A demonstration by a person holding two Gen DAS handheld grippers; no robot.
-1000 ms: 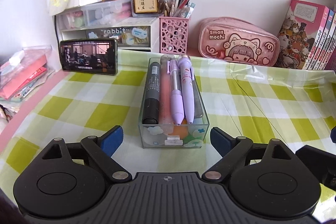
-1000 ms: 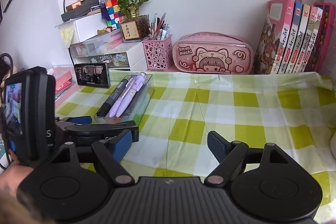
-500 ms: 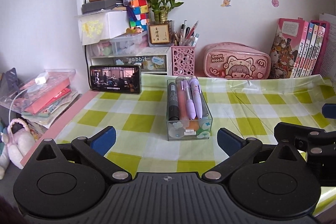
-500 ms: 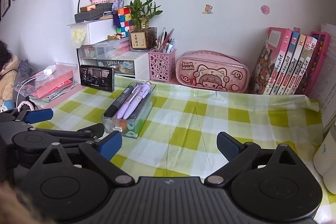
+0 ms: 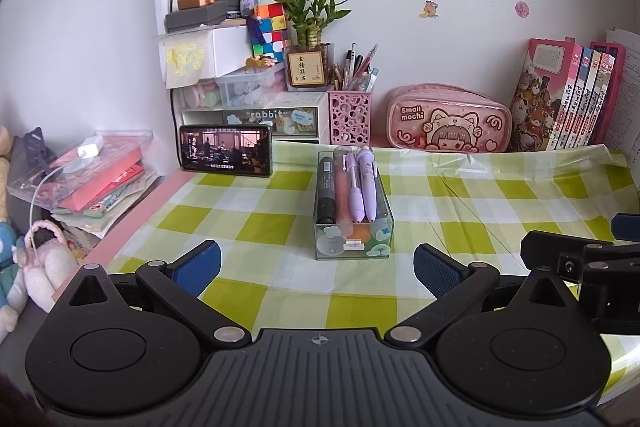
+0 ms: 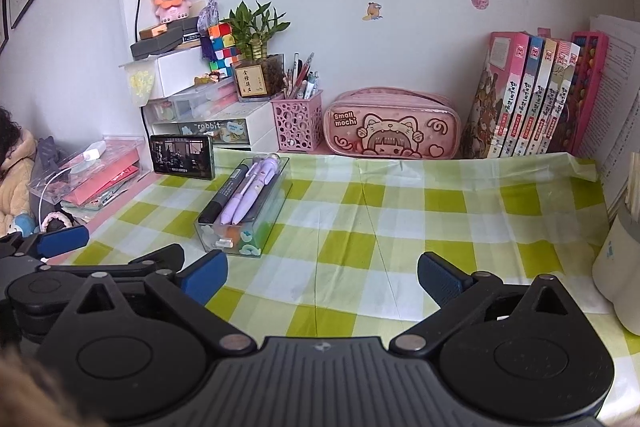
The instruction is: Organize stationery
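Green-and-white checked cloth [image 5: 256,227] covers the surface, which runs back to a white wall dotted with small stickers. Toward the far left of the cloth stands a clear box [image 5: 353,227] holding the stationery: a black marker [image 5: 326,193] and two purple pens [image 5: 362,187] lie side by side across its top, with orange and other items below them. Behind it, a phone [image 5: 226,149] stands on its long edge with its screen lit. Against the wall sit a pink lattice pen cup [image 5: 350,117] full of pens, a pink pencil case [image 5: 448,119] printed "Small mochi", and a row of books [image 5: 560,99] at the right.

Both tongs have just been opening, and nothing lies between either pair. The left tongs [image 5: 317,267] stand wide apart above the cloth, short of the box and in line with it. The right tongs [image 6: 322,277] are likewise spread wide over bare cloth, with the box ahead to their left. In the right wrist view the left tongs' blue pad shows at the left edge; a white container [image 6: 618,267] stands at the right edge.
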